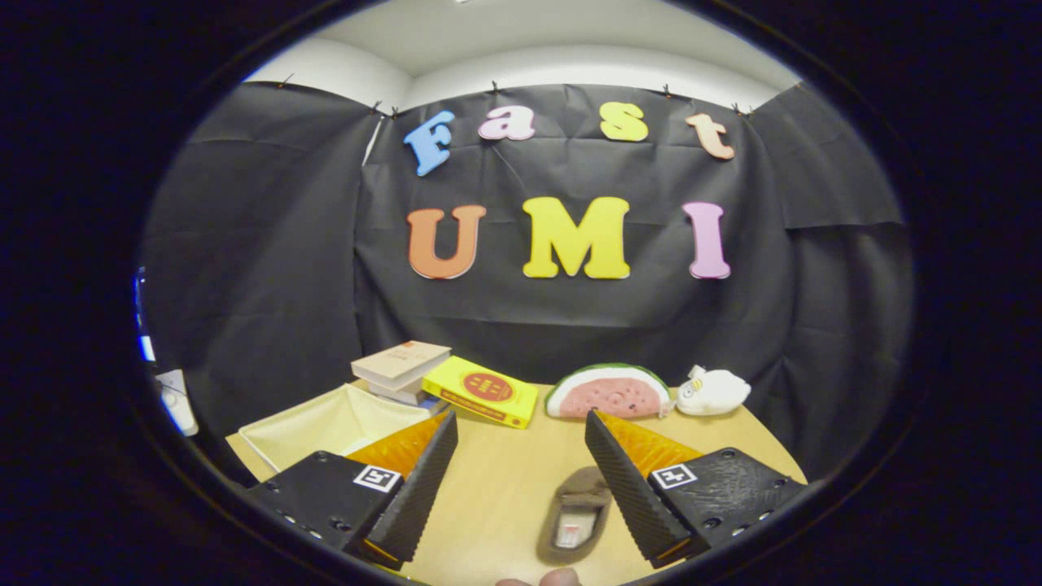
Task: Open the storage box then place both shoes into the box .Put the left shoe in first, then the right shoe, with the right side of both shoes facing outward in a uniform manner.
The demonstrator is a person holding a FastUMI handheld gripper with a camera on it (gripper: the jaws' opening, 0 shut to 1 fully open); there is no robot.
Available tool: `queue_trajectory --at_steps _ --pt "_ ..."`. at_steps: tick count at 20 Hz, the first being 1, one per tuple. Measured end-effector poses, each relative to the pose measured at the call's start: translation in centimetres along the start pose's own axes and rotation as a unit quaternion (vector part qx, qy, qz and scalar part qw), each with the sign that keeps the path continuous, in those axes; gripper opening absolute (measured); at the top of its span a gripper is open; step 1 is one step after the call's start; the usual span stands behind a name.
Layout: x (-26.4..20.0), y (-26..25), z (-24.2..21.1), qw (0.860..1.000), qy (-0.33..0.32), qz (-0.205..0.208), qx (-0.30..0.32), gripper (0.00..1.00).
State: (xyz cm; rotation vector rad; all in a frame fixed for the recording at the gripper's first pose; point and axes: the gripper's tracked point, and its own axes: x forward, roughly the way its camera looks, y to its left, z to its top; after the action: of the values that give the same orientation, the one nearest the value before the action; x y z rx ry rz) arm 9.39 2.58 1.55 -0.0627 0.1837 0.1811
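Note:
My gripper [521, 431] is open above the wooden table [505, 472], nothing held between its ribbed black fingers [419, 488]. A brown shoe [576, 514] lies on the table between the fingers, close against the inner side of the right finger, its opening facing up with a pale insole showing. The cream storage box [326, 423] stands open beyond the left finger, its inside bare as far as I can see; the finger hides its near right corner.
Behind the box lies a stack of books [400, 368] with a yellow book [482, 392] leaning beside it. A watermelon-slice plush [609, 392] and a white plush toy [713, 391] sit at the table's far edge. A fingertip [553, 578] shows nearest the camera.

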Motion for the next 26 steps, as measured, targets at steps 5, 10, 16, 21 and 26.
queue_trajectory --at_steps 5,10,16,21,26 --pt "1.9 -6.3 -7.0 0.995 0.092 -0.039 -0.001 0.96" --pt "4.9 -8.8 -13.7 0.98 0.187 -0.062 0.037 0.96" --pt "6.9 -9.4 -18.6 0.965 0.249 -0.073 0.043 0.96" --pt "9.4 -8.7 -20.7 0.957 0.276 -0.069 0.061 0.78" --pt "10.2 -8.9 -22.0 0.944 0.303 -0.082 0.098 0.18"
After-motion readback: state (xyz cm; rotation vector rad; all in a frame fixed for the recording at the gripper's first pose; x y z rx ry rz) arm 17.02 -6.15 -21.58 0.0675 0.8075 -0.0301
